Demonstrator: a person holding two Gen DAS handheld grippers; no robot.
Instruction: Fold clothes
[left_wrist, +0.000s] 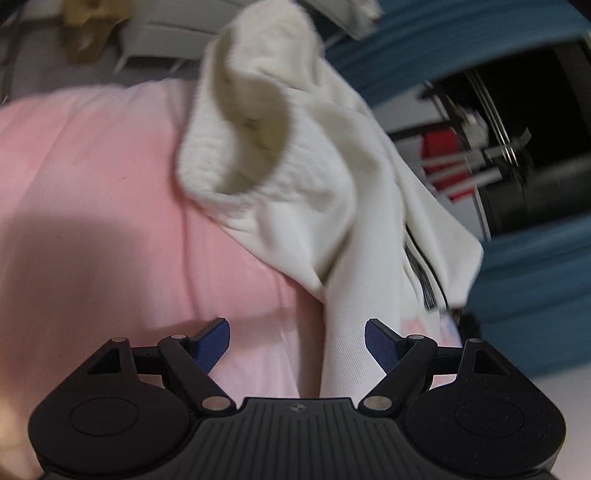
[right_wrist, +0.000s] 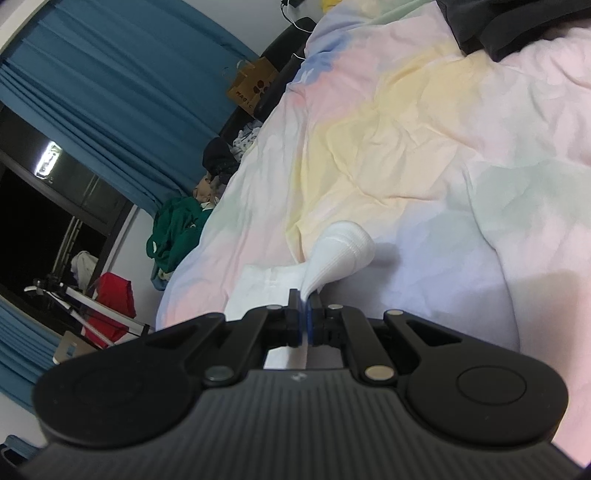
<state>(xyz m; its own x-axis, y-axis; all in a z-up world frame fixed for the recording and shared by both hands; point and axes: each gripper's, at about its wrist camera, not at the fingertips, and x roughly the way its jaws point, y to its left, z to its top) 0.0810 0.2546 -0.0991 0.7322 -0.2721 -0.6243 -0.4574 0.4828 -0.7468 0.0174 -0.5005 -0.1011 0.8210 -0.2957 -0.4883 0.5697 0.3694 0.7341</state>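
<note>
My right claw (right_wrist: 306, 295) is clamped on the ribbed cuff of the white top (left_wrist: 295, 177) over the bed (right_wrist: 406, 140), my left claw (left_wrist: 297, 345) gapes empty beside the hanging cloth, so I'd pinch that edge first, then spread it flat.

Blue curtains (right_wrist: 110, 85) beside a dark window (right_wrist: 40, 229), pastel bedding (right_wrist: 406, 129), possibly a drying rack (right_wrist: 85, 299)

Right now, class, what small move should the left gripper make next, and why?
Probably close the left gripper on the white garment lying between its open fingers. The right gripper already pinches a ribbed white edge, so a second grip would let the cloth be spread.
</note>
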